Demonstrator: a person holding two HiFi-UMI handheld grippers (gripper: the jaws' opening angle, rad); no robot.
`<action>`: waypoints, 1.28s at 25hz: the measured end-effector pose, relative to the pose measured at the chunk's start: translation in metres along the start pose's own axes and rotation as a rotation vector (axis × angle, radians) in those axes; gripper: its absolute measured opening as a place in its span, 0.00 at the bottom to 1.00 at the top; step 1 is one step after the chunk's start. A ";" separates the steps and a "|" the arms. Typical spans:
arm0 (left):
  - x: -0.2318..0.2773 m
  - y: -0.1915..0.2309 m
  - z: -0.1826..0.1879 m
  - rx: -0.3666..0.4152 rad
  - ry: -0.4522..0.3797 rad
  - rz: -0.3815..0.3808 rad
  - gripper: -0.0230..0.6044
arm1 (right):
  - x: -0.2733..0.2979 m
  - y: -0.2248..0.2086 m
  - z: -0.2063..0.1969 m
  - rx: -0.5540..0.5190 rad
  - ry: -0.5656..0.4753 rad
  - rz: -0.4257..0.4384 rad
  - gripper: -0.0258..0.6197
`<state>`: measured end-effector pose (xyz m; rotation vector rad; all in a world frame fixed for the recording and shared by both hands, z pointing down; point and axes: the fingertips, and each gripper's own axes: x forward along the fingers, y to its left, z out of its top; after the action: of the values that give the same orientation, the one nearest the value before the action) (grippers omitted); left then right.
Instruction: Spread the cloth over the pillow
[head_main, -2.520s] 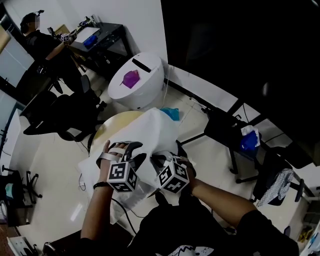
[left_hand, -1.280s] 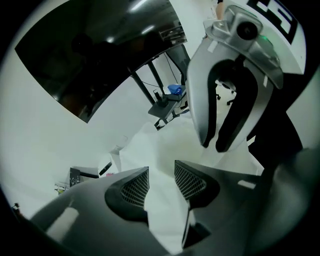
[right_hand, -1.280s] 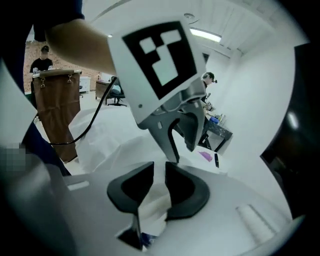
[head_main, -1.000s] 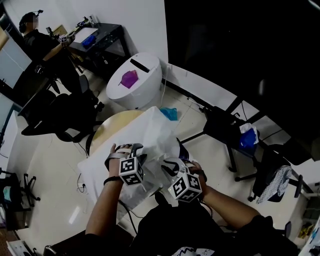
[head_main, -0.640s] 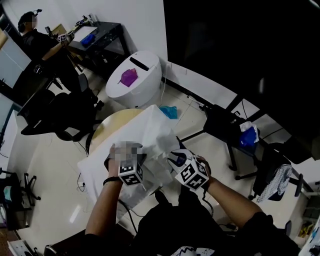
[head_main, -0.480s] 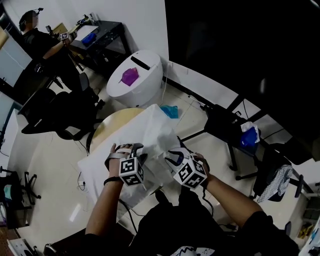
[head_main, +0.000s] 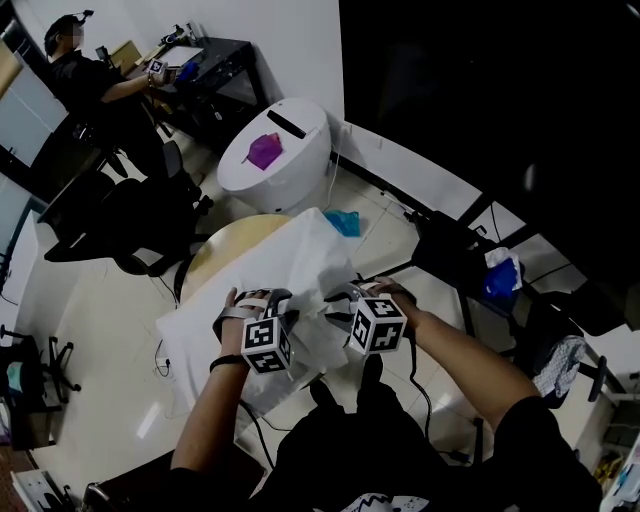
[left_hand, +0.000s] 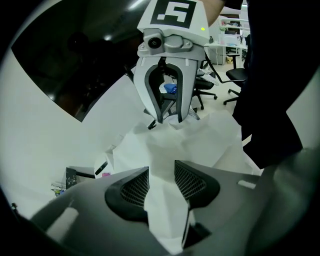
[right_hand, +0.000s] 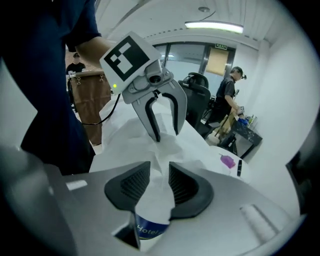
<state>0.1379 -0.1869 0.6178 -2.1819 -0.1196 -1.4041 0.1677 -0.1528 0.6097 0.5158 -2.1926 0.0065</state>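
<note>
Rolled and shifted since a second ago, the right gripper (right_hand: 160, 175) sits beside the left gripper (left_hand: 161, 175) at the near edge of the white cloth (head_main: 300, 250). Its jaws have just been opening, yet a cloth fold fills their gap. Left jaws pinch another fold. Cloth lies crumpled over the pillow (head_main: 185, 345) on a round table (head_main: 225, 250).

Your head camera looks steeply down from high above onto the cloth (head_main: 300, 255). The left gripper view, close behind its fingers (left_hand: 127, 189), faces the right gripper (left_hand: 169, 120); the right gripper view faces the left gripper (right_hand: 166, 136). All three share the cloth's middle.
</note>
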 end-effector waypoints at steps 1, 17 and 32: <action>0.001 0.000 0.000 -0.003 0.000 0.000 0.28 | 0.002 0.002 0.000 -0.006 0.000 0.036 0.24; 0.002 0.000 0.005 -0.024 -0.006 0.007 0.28 | 0.009 0.006 -0.009 -0.025 0.038 0.134 0.10; -0.022 0.031 0.050 -0.050 -0.126 0.110 0.28 | -0.065 -0.002 -0.060 0.074 0.030 -0.108 0.07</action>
<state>0.1795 -0.1847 0.5706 -2.2812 -0.0099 -1.2218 0.2495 -0.1204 0.5982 0.6710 -2.1394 0.0378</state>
